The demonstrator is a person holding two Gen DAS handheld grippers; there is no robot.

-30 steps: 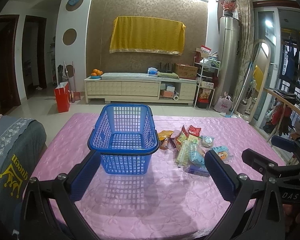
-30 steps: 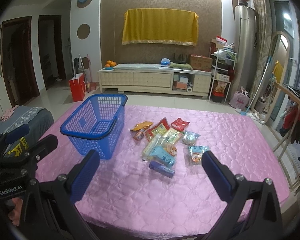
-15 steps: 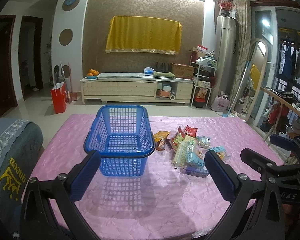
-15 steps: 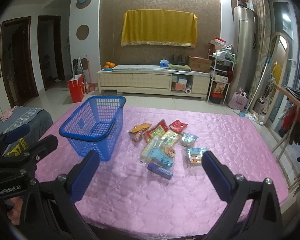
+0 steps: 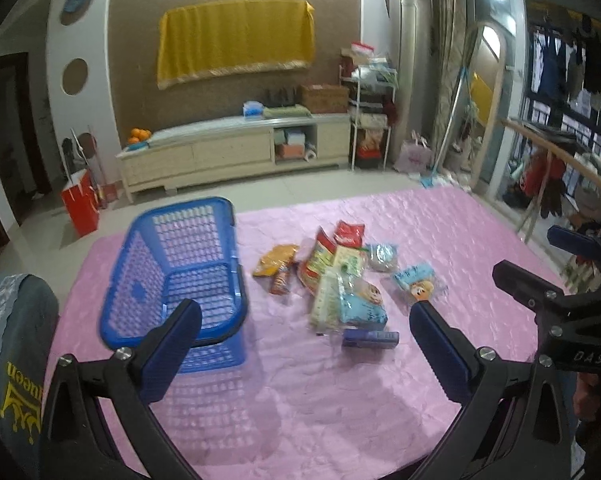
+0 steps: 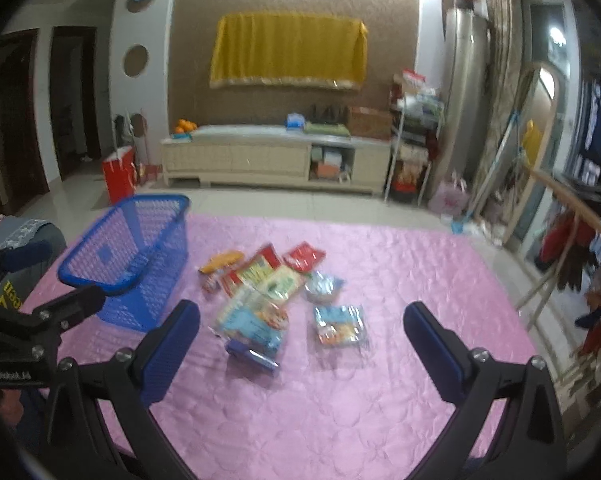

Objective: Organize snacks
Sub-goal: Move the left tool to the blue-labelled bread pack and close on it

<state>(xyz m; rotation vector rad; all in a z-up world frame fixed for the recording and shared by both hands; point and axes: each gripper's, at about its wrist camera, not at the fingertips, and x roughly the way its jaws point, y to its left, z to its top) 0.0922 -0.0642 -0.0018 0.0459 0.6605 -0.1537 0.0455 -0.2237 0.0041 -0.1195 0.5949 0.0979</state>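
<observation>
An empty blue plastic basket (image 5: pixel 180 272) (image 6: pixel 132 252) stands on the left of a table covered in pink quilted cloth (image 5: pixel 340 392) (image 6: pixel 380 360). To its right lies a pile of several snack packets (image 5: pixel 344 276) (image 6: pixel 268 292), with a dark blue bar (image 5: pixel 370 338) (image 6: pixel 252 354) nearest me and a light blue packet (image 6: pixel 340 324) off to the right. My left gripper (image 5: pixel 304 320) hovers open above the near table, its left finger in front of the basket. My right gripper (image 6: pixel 300 328) hangs open over the near side of the pile, touching nothing.
A grey cushion with yellow print (image 5: pixel 12 360) sits at the table's left edge. Beyond the table are tiled floor, a cream cabinet (image 5: pixel 236 152), a red bag (image 5: pixel 80 204) and a cluttered rack (image 5: pixel 368 120). A wooden rail with clothes (image 5: pixel 560 168) runs along the right.
Both views have shifted and tilted; the left one has swung right, so the basket now sits left of centre. The snack pile looks nearer in both. The now frames are motion-blurred. Both grippers stay open.
</observation>
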